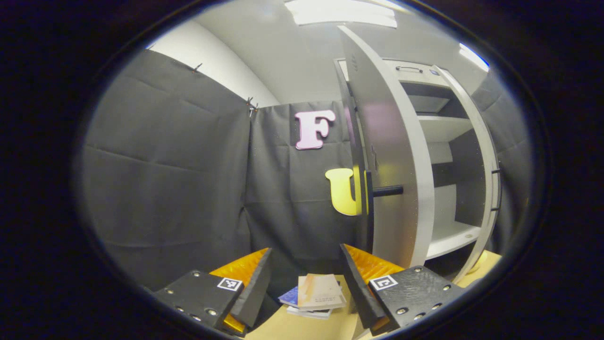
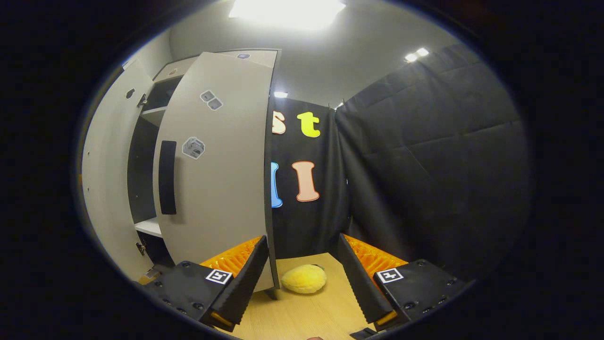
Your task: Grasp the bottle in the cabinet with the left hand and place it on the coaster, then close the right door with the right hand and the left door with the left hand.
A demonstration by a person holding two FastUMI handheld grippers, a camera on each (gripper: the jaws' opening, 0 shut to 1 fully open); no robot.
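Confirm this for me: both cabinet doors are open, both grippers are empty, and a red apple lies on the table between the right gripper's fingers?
Not quite. In the right gripper view, the thing on the table between the open right gripper fingers is a yellow lemon, not a red apple. The rest holds: both doors open, left gripper empty too.

Grey cabinet (image 1: 443, 141) stands with left door (image 1: 391, 156) and right door (image 2: 222, 160) open.
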